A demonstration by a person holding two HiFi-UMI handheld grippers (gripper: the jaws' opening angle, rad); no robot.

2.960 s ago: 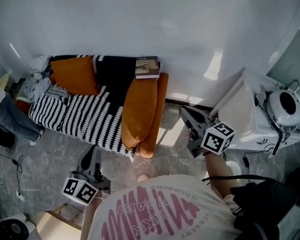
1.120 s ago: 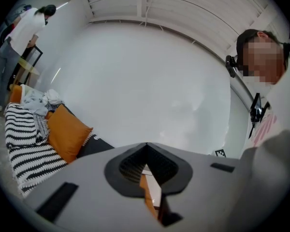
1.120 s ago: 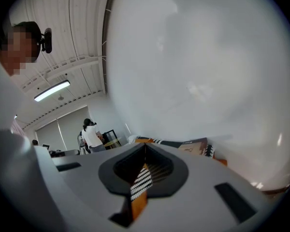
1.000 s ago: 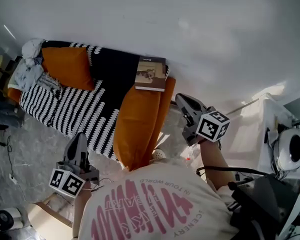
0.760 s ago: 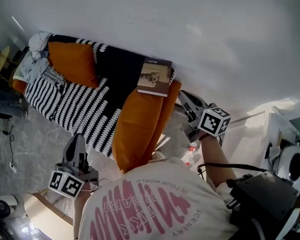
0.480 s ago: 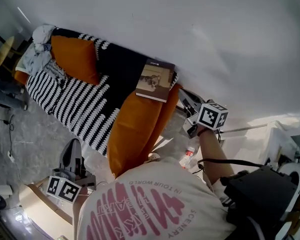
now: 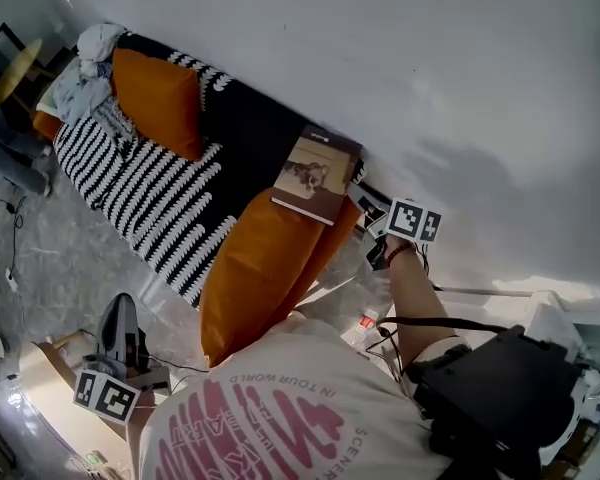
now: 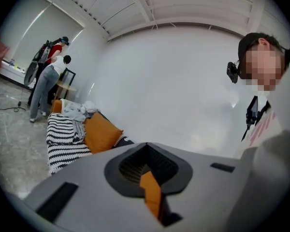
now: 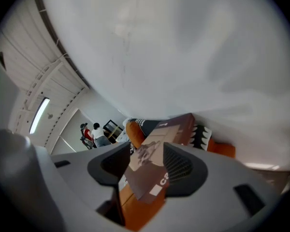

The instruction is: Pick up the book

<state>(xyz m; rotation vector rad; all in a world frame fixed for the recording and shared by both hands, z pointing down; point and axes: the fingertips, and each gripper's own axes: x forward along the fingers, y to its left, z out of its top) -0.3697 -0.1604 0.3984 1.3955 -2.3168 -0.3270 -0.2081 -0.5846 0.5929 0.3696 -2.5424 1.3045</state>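
A brown book with a picture on its cover lies on top of the orange sofa arm, close to the white wall. My right gripper is at the book's right-hand corner, marker cube behind it. In the right gripper view the book reaches in between the jaws of the right gripper; the jaws are opening and a gap shows beside the pads. My left gripper hangs low at the bottom left, away from the sofa, holding nothing. In its own view the left gripper has its jaws together.
The sofa carries a black and white striped blanket, an orange cushion and a heap of clothes at its far end. A small bottle lies on the floor. A black bag hangs at my right side. People stand far off.
My right gripper has gone forward and down to the book's corner, and its jaws have parted around the book's edge. The left gripper has stayed low at the left.
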